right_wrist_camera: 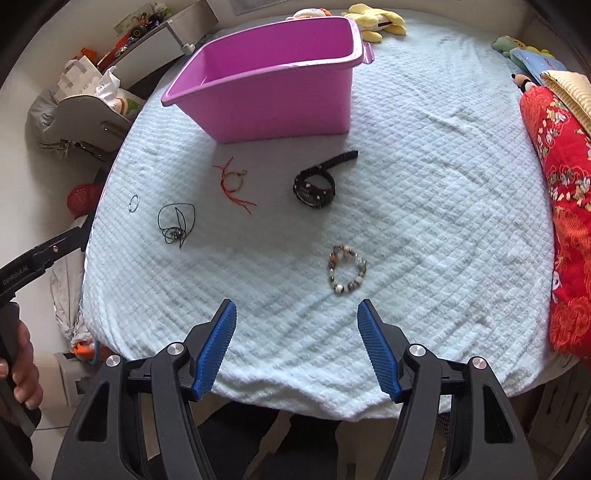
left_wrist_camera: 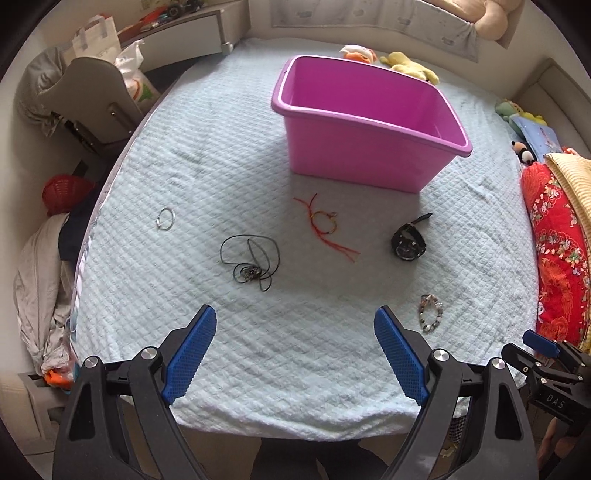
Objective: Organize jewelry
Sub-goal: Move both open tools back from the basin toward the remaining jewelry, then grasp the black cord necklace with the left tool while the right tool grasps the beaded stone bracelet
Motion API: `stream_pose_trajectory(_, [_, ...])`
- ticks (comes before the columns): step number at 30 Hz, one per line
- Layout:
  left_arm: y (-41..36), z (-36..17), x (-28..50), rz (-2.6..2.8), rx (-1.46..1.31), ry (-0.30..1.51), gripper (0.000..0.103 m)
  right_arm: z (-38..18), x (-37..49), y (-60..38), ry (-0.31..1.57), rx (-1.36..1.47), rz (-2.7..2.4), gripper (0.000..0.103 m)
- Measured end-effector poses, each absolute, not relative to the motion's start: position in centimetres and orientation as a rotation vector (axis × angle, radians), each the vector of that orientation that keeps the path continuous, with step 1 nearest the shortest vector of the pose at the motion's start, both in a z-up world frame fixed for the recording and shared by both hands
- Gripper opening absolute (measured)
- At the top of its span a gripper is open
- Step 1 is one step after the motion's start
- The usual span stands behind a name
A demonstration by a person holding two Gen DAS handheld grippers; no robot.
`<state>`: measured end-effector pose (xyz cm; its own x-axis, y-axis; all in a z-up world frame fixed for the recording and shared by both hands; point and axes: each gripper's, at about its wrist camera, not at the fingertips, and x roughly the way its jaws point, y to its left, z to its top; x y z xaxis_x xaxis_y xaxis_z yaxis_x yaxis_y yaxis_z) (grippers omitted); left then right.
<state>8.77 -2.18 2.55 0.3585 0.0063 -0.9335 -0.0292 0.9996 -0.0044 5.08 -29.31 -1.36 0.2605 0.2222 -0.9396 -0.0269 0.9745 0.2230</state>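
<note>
A pink plastic bin (left_wrist_camera: 369,122) (right_wrist_camera: 273,85) stands empty on the light blue bed cover. In front of it lie a silver ring (left_wrist_camera: 165,219) (right_wrist_camera: 133,202), a black cord necklace (left_wrist_camera: 250,258) (right_wrist_camera: 176,221), a red string bracelet (left_wrist_camera: 325,225) (right_wrist_camera: 234,186), a black watch (left_wrist_camera: 408,240) (right_wrist_camera: 316,186) and a beaded bracelet (left_wrist_camera: 430,313) (right_wrist_camera: 347,269). My left gripper (left_wrist_camera: 295,325) is open and empty above the near edge, nearest the necklace. My right gripper (right_wrist_camera: 297,317) is open and empty, just short of the beaded bracelet.
A red quilt (left_wrist_camera: 557,251) (right_wrist_camera: 561,192) lies along the right edge of the bed. Plush toys (left_wrist_camera: 410,66) (right_wrist_camera: 373,18) sit behind the bin. A chair and bags (left_wrist_camera: 99,85) stand left of the bed.
</note>
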Motion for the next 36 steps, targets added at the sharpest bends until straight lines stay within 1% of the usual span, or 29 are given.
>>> stream_pose_trajectory(4, [-0.4,0.7,7.8,0.031,-0.024,1.199,0.091,-3.3,3.9,-28.7,1.289,0.179,0.136,0.068])
stream_pose_trajectory(15, [4.3,-8.6,6.1,0.006,0.014,1.144,0.091,-11.6,1.9,-28.0,1.224,0.303,-0.099,0.068])
stream_pose_trajectory(20, [4.7,-12.1,6.5,0.014,0.023,1.093,0.091,-14.8,1.7,-27.8,1.190,0.318,-0.133,0.068])
stream_pose_trajectory(26, [4.2,-14.9,8.0,0.013,0.022,0.957,0.091,-17.4,2.3,-27.9,1.093,0.261,-0.125,0.068])
stream_pose_trajectory(36, [3.2,-19.9,10.2,0.019,0.024,0.923,0.091,-22.2,4.2,-29.0,1.024,0.258,-0.151,0.068])
